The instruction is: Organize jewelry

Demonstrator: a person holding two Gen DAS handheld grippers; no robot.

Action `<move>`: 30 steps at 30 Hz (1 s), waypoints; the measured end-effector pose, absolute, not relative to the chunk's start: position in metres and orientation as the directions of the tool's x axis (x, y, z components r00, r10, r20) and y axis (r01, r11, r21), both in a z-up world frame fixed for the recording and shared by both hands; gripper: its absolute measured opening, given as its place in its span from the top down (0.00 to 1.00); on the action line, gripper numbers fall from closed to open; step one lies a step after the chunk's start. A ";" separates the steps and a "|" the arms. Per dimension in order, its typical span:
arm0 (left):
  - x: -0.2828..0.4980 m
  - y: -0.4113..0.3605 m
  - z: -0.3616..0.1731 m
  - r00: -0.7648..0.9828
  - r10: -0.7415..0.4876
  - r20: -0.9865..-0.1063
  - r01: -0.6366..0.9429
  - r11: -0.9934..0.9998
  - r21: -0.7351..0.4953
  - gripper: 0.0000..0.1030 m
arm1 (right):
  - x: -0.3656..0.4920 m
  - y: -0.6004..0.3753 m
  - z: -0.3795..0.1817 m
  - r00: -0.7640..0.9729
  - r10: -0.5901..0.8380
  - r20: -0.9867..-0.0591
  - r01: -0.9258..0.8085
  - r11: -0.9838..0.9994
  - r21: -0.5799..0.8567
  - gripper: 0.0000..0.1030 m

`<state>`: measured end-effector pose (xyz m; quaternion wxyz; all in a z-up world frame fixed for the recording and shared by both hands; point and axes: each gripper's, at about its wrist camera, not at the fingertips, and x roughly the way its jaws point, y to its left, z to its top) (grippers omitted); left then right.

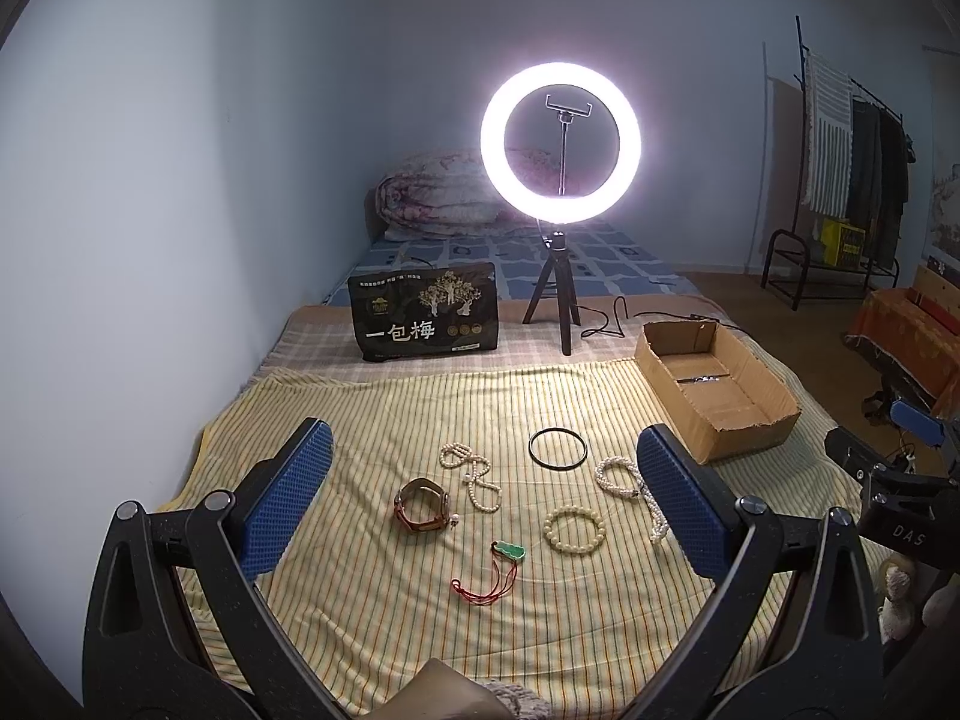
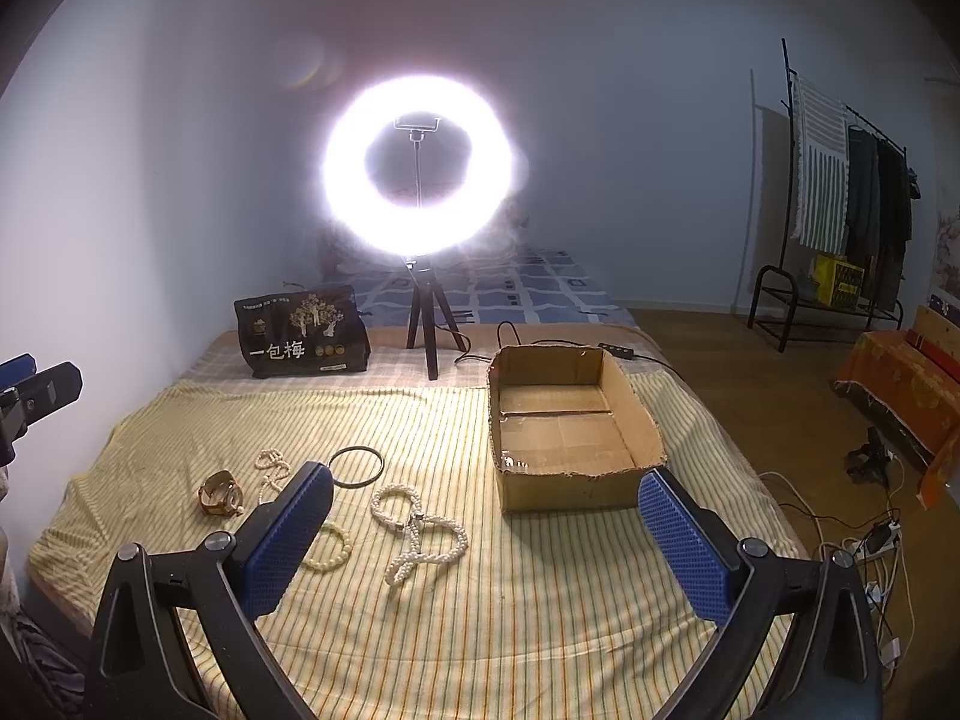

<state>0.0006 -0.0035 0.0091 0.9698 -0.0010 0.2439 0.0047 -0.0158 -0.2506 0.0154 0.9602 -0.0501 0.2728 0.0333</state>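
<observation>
Jewelry lies on a yellow striped cloth [image 1: 372, 420]: a brown watch [image 1: 422, 507], a pearl necklace [image 1: 471, 474], a black ring bangle [image 1: 558, 448], a second pearl strand [image 1: 624, 483], a cream bead bracelet [image 1: 575, 531] and a green pendant on a red cord [image 1: 498, 570]. An open cardboard box [image 1: 720, 414] stands at the right. My left gripper [image 1: 480, 504] is open above the jewelry, holding nothing. My right gripper [image 2: 486, 528] is open and empty, in front of the box [image 2: 570, 489] and to the right of the pearl strand [image 2: 414, 531].
A lit ring light on a tripod [image 1: 561, 144] and a black snack bag [image 1: 426, 318] stand behind the cloth. A folded quilt [image 1: 432, 198] lies at the far end. A clothes rack [image 2: 840, 210] and floor cables [image 2: 870, 540] are at the right.
</observation>
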 end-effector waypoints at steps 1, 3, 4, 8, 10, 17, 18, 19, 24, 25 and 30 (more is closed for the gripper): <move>0.000 -0.003 0.008 0.882 0.009 -0.471 -0.010 1.000 0.001 0.00 | -0.016 -0.251 0.015 0.849 0.036 -0.527 -0.091 0.993 -0.079 0.00; 0.000 -0.004 0.008 0.882 0.009 -0.472 -0.010 1.000 0.000 0.00 | -0.016 -0.251 0.016 0.849 0.037 -0.527 -0.091 0.993 -0.078 0.00; -0.001 -0.003 0.008 0.882 0.009 -0.471 -0.009 1.000 0.001 0.00 | -0.016 -0.251 0.015 0.849 0.038 -0.527 -0.092 0.993 -0.077 0.00; -0.001 -0.004 0.008 0.883 0.009 -0.469 -0.009 1.000 0.002 0.00 | -0.016 -0.250 0.015 0.849 0.038 -0.528 -0.092 0.993 -0.077 0.00; -0.001 -0.003 0.007 0.883 0.009 -0.469 -0.009 1.000 0.001 0.00 | -0.016 -0.250 0.015 0.848 0.039 -0.528 -0.093 0.993 -0.076 0.00; -0.002 -0.004 0.007 0.884 0.009 -0.468 -0.009 1.000 0.001 0.00 | -0.015 -0.250 0.015 0.848 0.041 -0.528 -0.095 0.993 -0.075 0.00; -0.002 -0.004 0.008 0.884 0.009 -0.468 -0.009 1.000 0.001 0.00 | -0.016 -0.250 0.016 0.848 0.041 -0.528 -0.095 0.993 -0.076 0.00; -0.002 -0.004 0.008 0.884 0.009 -0.468 -0.009 1.000 0.001 0.00 | -0.016 -0.250 0.015 0.848 0.042 -0.529 -0.096 0.992 -0.076 0.00; -0.002 -0.004 0.007 0.884 0.008 -0.468 -0.009 1.000 0.000 0.00 | -0.016 -0.248 0.015 0.846 0.043 -0.531 -0.099 0.992 -0.077 0.00; -0.002 -0.003 0.007 0.884 0.008 -0.467 -0.009 1.000 0.001 0.00 | -0.016 -0.247 0.015 0.846 0.044 -0.532 -0.100 0.992 -0.077 0.00; -0.002 -0.004 0.007 0.885 0.009 -0.466 -0.009 1.000 0.002 0.00 | -0.015 -0.248 0.015 0.844 0.046 -0.534 -0.102 0.992 -0.076 0.00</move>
